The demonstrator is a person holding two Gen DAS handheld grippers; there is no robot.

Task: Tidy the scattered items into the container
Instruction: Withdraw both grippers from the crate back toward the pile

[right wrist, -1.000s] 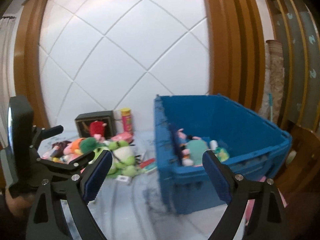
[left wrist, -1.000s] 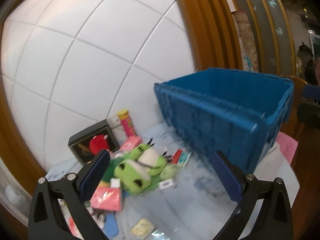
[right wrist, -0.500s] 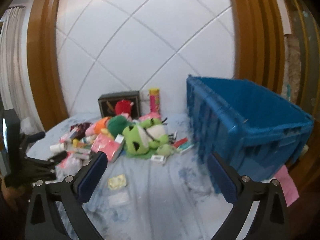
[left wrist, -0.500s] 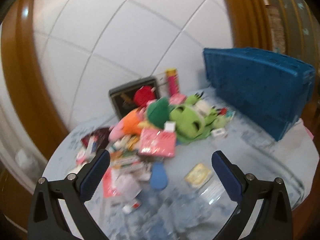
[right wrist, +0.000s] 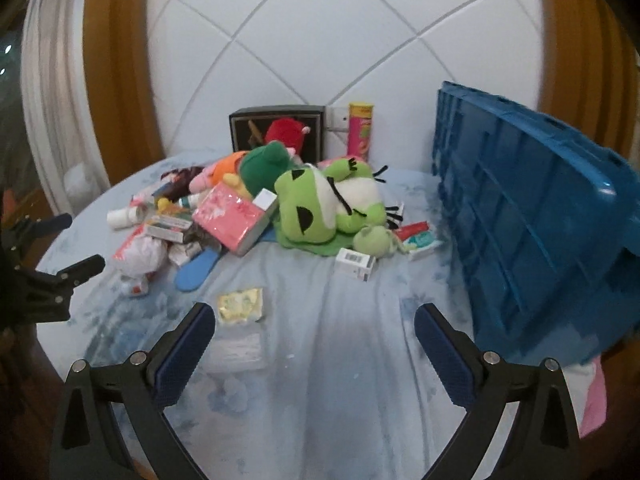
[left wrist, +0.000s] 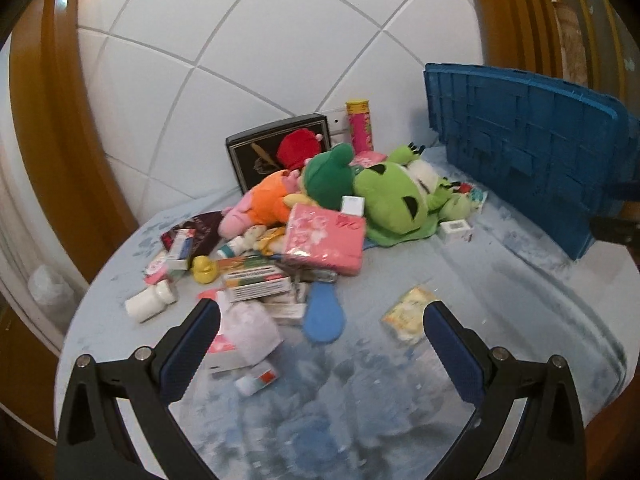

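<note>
Both my grippers — left [left wrist: 320,330] and right [right wrist: 314,330] — hang wide apart, empty, over the cloth [right wrist: 340,360]. The toys [right wrist: 316,208] lie heaped mid-table; the bin [right wrist: 532,216] stands to their right.

A home room: plush toys [right wrist: 320,208] on a cloth-covered table [right wrist: 340,360], padded wall [right wrist: 320,40].
</note>
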